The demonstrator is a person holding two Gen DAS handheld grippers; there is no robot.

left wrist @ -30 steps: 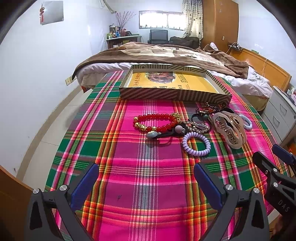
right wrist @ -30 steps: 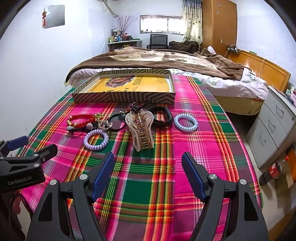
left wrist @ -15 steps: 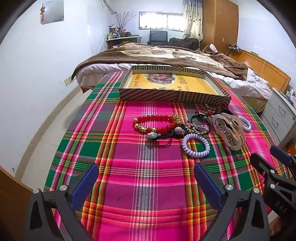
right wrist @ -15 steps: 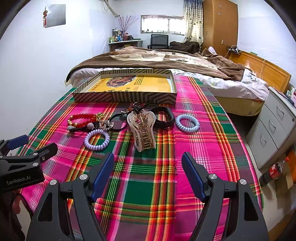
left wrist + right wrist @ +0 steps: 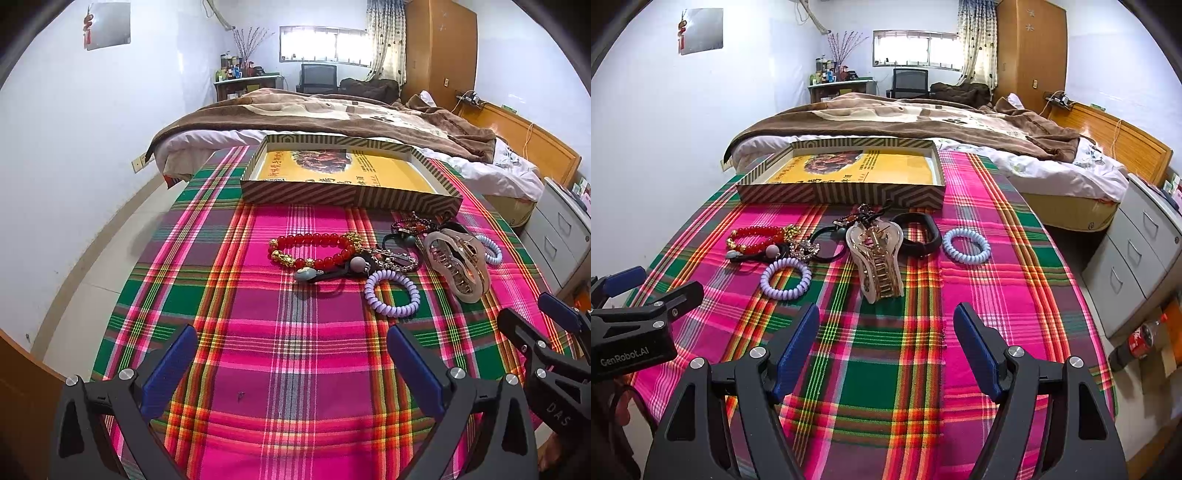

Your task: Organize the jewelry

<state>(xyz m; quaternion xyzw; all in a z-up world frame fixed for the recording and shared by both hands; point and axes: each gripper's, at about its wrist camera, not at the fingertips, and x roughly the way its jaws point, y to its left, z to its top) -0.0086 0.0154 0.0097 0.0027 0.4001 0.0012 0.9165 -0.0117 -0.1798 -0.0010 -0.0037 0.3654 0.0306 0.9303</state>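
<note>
Left tongs [image 5: 291, 363]: spread wide, grasping nothing, low in the frame above the pink-and-green plaid cloth [image 5: 295, 332].
Right tongs [image 5: 886, 343]: likewise released and bare, bottom centre.
Jewelry: mid-frame cluster; red bead bracelet with gold charms [image 5: 314, 251], lilac coiled hair tie [image 5: 391, 293], translucent beige claw clip [image 5: 877, 262].
Striped shallow box with yellow lining [image 5: 347, 194]: behind the cluster, upper centre.
Right view only: whole black band [image 5: 918, 234] and pale blue coiled tie [image 5: 966, 245], right of the clip.
</note>
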